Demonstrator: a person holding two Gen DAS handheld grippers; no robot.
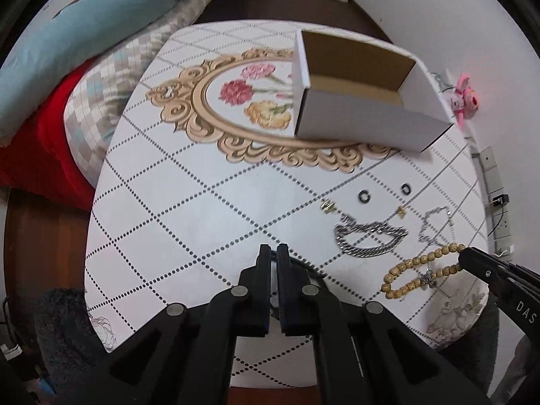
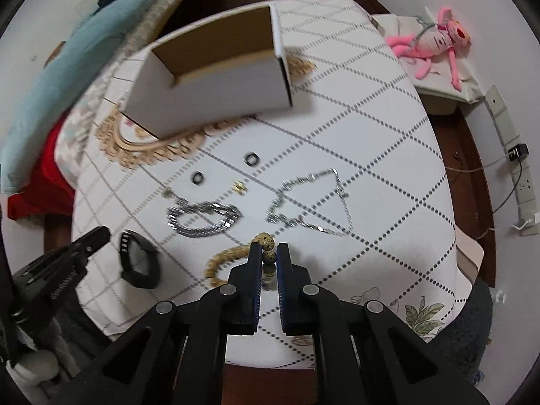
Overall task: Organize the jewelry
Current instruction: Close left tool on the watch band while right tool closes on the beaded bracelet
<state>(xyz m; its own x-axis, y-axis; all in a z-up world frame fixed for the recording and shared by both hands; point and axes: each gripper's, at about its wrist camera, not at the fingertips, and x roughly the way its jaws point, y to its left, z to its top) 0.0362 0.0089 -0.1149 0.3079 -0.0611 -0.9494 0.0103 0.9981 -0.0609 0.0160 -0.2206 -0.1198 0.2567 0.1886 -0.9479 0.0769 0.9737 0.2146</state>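
Observation:
A white cardboard box (image 1: 368,125) (image 2: 216,101) stands open on the patterned table. Before it lie two black rings (image 1: 364,196) (image 2: 252,159), gold earrings (image 1: 329,206) (image 2: 240,187), a thick silver chain (image 1: 368,236) (image 2: 202,219) and a thin silver necklace (image 1: 433,224) (image 2: 314,202). My right gripper (image 2: 269,253) (image 1: 467,256) is shut on the wooden bead bracelet (image 1: 422,270) (image 2: 226,260). My left gripper (image 1: 274,253) (image 2: 101,234) is shut and empty, above bare tablecloth, left of the jewelry. A black wristband (image 2: 138,260) lies beside it.
A bed with a blue duvet (image 1: 67,44) and a red cover (image 1: 37,155) borders the table on the left. A pink plush toy (image 2: 435,44) lies on a stand at the right. Power strips (image 2: 513,155) hang on the wall.

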